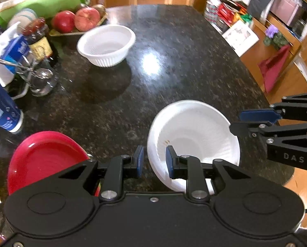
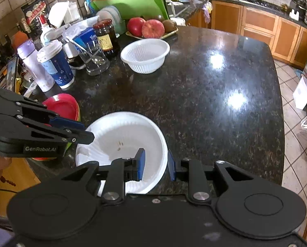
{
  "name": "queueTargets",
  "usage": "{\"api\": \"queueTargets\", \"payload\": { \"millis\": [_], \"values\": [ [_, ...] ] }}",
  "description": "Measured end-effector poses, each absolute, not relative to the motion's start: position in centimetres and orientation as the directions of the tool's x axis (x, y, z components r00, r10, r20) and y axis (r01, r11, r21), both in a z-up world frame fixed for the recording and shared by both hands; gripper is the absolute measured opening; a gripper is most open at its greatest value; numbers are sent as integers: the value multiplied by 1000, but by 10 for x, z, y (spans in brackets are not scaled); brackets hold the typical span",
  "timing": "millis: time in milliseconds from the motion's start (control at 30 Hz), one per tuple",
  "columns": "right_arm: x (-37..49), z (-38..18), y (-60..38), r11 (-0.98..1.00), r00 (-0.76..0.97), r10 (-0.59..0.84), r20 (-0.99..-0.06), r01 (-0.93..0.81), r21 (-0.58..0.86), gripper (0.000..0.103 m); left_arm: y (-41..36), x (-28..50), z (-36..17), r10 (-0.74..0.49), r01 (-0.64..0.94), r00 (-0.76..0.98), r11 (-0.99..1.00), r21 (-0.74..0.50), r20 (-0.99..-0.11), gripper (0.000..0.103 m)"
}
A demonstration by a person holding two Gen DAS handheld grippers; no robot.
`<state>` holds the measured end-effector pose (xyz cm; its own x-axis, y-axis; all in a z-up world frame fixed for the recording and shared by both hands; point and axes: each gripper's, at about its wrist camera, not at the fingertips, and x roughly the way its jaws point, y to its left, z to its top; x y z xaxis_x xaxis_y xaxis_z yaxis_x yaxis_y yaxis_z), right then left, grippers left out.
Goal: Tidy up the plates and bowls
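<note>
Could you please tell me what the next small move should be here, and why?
Probably close the right gripper on the rim of the near white bowl: its pads straddle that rim without pressing, and the second white bowl sits apart farther back, unstacked.

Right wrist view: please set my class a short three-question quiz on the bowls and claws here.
1. True or false: the left claw and the right claw each straddle the rim of the near white bowl.
2. What lies closest to that bowl? A. red plate B. apples C. sauce jar
3. How many white bowls stand on the granite counter?
Key: 1 true; 2 A; 3 two, counting the far white bowl.
</note>
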<state>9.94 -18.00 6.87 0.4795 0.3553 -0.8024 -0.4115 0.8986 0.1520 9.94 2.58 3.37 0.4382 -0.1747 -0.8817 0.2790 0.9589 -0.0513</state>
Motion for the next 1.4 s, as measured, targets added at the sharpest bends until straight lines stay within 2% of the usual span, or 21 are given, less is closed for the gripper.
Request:
{"api": "queueTargets", "payload": {
  "millis": [500, 567, 600, 633, 867, 1133, 1300, 1400],
  "values": [
    [122, 96, -204, 821, 504, 487, -713, -542, 179, 30, 20, 107, 45, -18, 49, 556, 999, 11, -831, 35],
    [125, 100, -209, 809, 507, 508, -696, -559, 183, 31, 17, 107, 48, -1, 28, 574, 999, 18, -819, 38],
    [127, 103, -211, 803, 509, 517, -688, -567, 185, 31, 17, 108, 49, 6, 13, 581, 1000, 17, -814, 48],
    [129, 105, -213, 799, 511, 525, -681, -572, 187, 32, 17, 108, 51, 10, -2, 592, 1000, 11, -806, 52],
    [148, 117, -221, 768, 517, 574, -635, -610, 196, 34, 15, 112, 66, 68, -96, 637, 995, 9, -767, 52],
    [171, 123, -217, 765, 506, 592, -627, -598, 240, 36, 15, 119, 88, 113, -101, 710, 993, 57, -695, 52],
    [175, 123, -210, 778, 526, 585, -618, -580, 243, 36, 24, 137, 92, 103, -89, 714, 994, 57, -692, 52],
    [171, 125, -204, 798, 591, 572, -569, -561, 220, 36, 31, 146, 91, 78, -63, 709, 997, 48, -700, 52]
  ]
}}
